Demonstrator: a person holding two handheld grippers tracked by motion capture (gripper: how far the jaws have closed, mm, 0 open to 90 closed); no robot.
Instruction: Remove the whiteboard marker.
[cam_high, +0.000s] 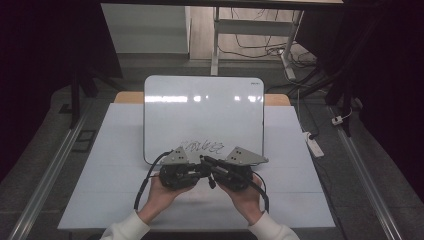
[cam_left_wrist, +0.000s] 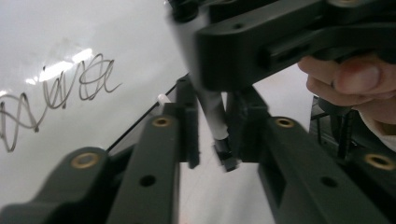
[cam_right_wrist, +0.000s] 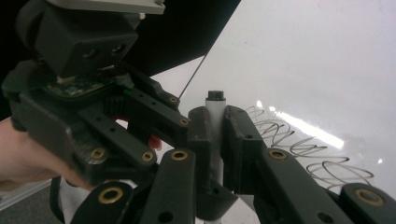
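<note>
The two grippers met at the near edge of the whiteboard (cam_high: 202, 107), which lay on a white-covered table (cam_high: 100, 190) with a scribble (cam_high: 201, 146) close to its near edge. The right gripper (cam_right_wrist: 215, 133) had its jaws closed tight on a white marker (cam_right_wrist: 216, 112), its dark end poking up above the pads. In the left gripper view, the left gripper (cam_left_wrist: 212, 128) had its jaws partly open around the lower end of the same marker (cam_left_wrist: 214, 119); whether its pads touched the barrel was hard to tell.

This looked like a handover or a cap being pulled or fitted, just near of the scribble. The risk, as I judge it, lay in timing: if the right jaws let go before the left jaws closed fully, the marker could slip down and roll on the board. A crooked pull could also twist it out of line, or drag its tip across the board and smear the scribble.
</note>
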